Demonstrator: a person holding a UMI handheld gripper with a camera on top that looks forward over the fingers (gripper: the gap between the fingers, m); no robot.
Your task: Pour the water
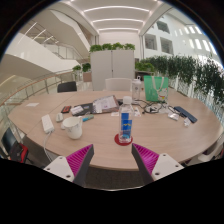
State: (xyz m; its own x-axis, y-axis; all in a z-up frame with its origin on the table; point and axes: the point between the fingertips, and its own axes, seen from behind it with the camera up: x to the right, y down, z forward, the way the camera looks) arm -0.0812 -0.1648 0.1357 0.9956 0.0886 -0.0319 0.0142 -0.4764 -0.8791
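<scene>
Here the blue bottle [125, 125] stands just beyond the open gripper [112, 160].

Pale wood table [150, 135] (smooth, matt)

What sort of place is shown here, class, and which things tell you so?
Probably an office atrium or lobby meeting area. A large round table holds papers, a cup and a bottle; hedge planters and upper balconies stand beyond it.
</scene>
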